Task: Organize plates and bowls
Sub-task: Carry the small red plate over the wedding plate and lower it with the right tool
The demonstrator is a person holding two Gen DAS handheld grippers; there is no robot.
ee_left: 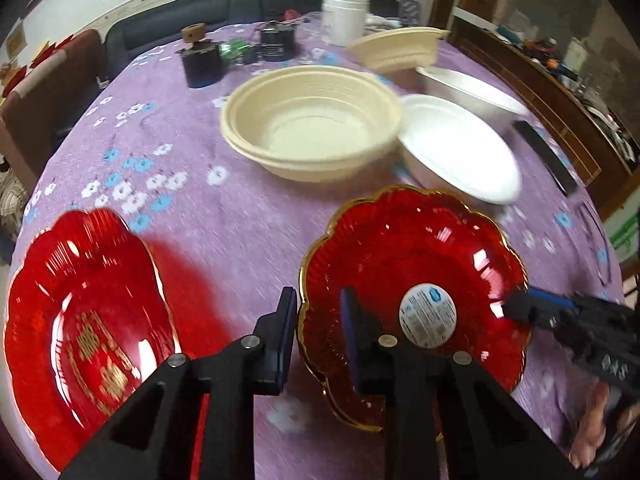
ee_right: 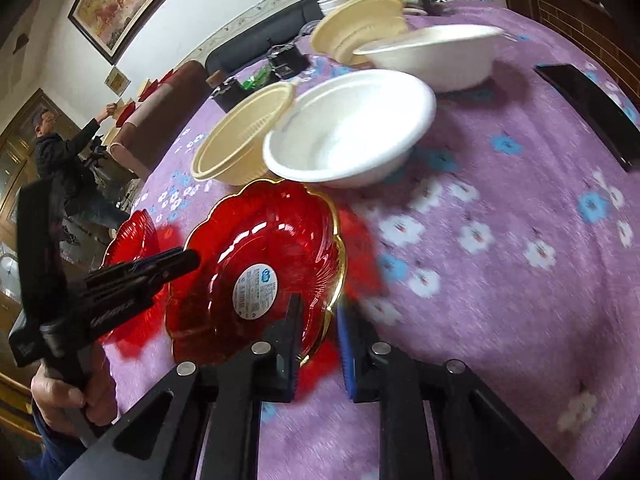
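Underneath everything, a round table [ee_left: 240, 240] in a purple cloth dotted with white and blue flowers. Toward the middle, a cream bowl stack [ee_left: 312, 128] (what looks like 2 nested), upright and touching a white bowl [ee_left: 460, 156] on its right in the left wrist view. Further back, another cream bowl [ee_left: 400, 48] tipped on edge, close behind a second white bowl [ee_right: 432, 56]. Off toward the right edge of the cloth, a dark flat slab [ee_left: 546, 156], well apart from the dishes.

Nearer the cameras, the red plate with the sticker [ee_left: 400, 248]: scalloped, gold-rimmed, its far edge just beside the white bowl. Lifted or resting on the cloth, impossible to tell. Apart from it to the left, a second red plate [ee_left: 80, 320] with gold lettering, lying on the cloth.

Left gripper [ee_left: 318, 308] pinched onto the left rim of the sticker plate, 1 finger over the inside and 1 outside, only a narrow gap between them. Right gripper [ee_right: 320, 312] nipped onto the opposite rim in the same way. Left hand [ee_right: 68, 396] wrapped round its handle.

Smallest, a round white sticker [ee_left: 428, 316] at the plate's centre.
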